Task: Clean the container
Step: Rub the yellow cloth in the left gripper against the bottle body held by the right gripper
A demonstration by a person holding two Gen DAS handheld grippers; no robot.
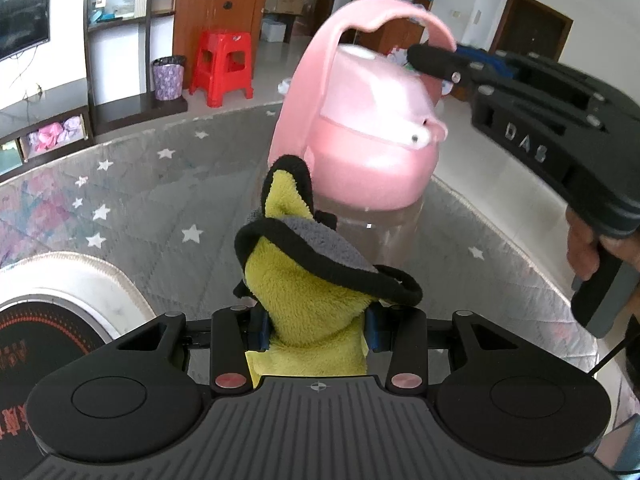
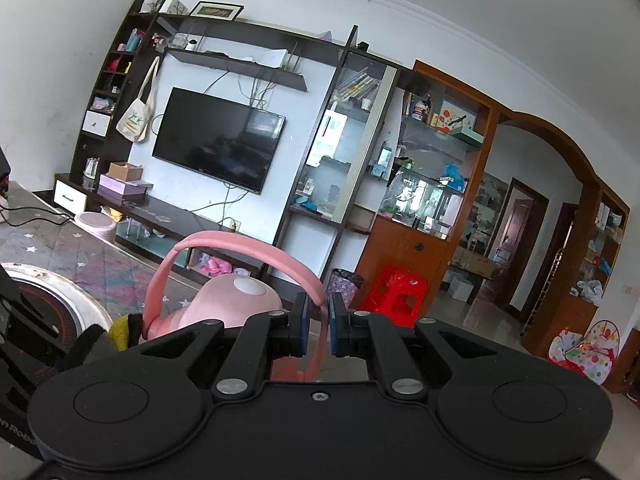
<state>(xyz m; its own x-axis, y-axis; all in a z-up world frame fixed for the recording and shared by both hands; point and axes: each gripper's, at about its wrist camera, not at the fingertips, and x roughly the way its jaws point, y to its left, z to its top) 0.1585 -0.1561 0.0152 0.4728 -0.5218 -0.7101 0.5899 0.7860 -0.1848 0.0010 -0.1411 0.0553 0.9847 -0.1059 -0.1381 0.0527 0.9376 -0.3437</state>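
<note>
A clear container (image 1: 384, 236) with a pink lid (image 1: 372, 148) is seen at the centre of the left wrist view, standing on a grey star-patterned table cover (image 1: 160, 200). A pink carrying handle (image 1: 404, 12) arches over the lid toward the upper middle of the frame. In the right wrist view the same handle (image 2: 256, 246) is found at lower centre, curving down between the blue pads of the right gripper (image 2: 317, 320), whose jaws are pressed against it from both sides. In the left wrist view that right gripper (image 1: 430, 58) is shown reaching in from the right edge, its tip at the handle's upper right end.

A yellow-green cloth (image 1: 308, 292) with black trim and a grey inner side is clamped between the jaws of the left gripper (image 1: 316, 330) at lower centre, its bunched upper end lying close against the container's left side; whether it touches cannot be told.

A round white appliance with red markings (image 1: 60, 312) is seen at the lower left. A red stool (image 1: 222, 64) and a patterned bin (image 1: 168, 78) are placed on the floor at upper left, and a television (image 2: 218, 144) is mounted on the wall in the right wrist view.
</note>
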